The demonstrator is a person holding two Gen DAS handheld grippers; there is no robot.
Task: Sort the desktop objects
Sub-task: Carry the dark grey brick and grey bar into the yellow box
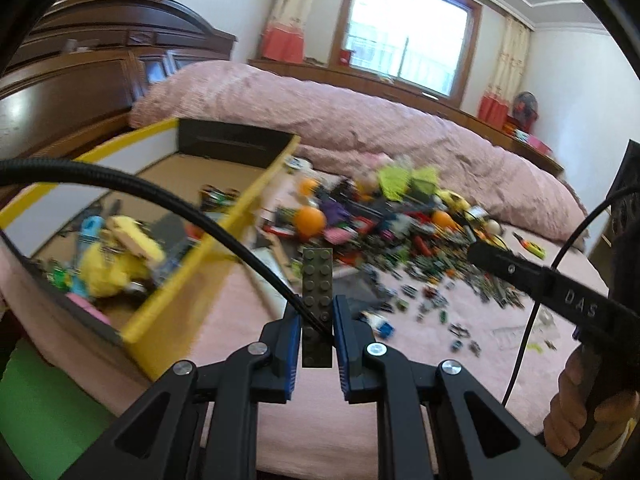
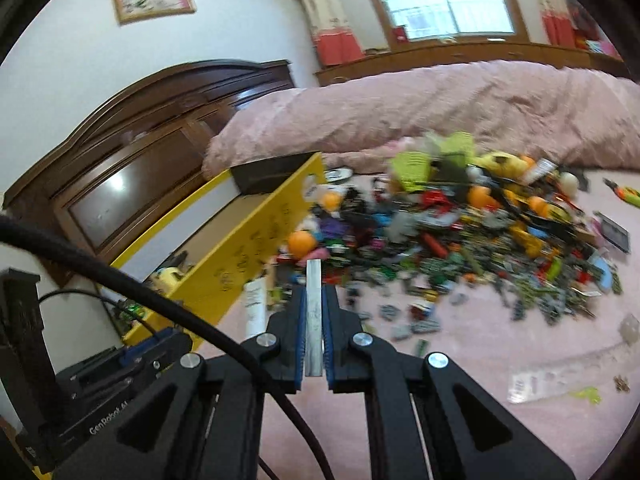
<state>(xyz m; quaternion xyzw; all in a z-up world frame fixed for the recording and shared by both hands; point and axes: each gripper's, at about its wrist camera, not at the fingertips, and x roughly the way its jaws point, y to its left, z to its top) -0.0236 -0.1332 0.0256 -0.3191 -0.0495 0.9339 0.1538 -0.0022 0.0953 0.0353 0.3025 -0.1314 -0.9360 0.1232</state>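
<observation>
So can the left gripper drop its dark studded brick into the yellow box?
Probably yes: the left gripper grips the dark studded brick, and the yellow box beside it is open-topped.

Both views are fisheyes riding on the hand-held grippers, each looking forward along its own two fingers and tilted down over a pink bedspread (image 1: 420,344). The left wrist view sits close beside the yellow box (image 1: 224,248), seeing into it from above, with the toy heap (image 1: 400,236) ahead and slightly right. The right wrist view stands further right, facing the toy heap (image 2: 460,240) more squarely and the yellow box (image 2: 256,244) from outside. Both share heap, box, pink quilt, dark headboard (image 2: 132,168) and window (image 1: 408,32); the left view also catches the other gripper's side at its right edge
</observation>
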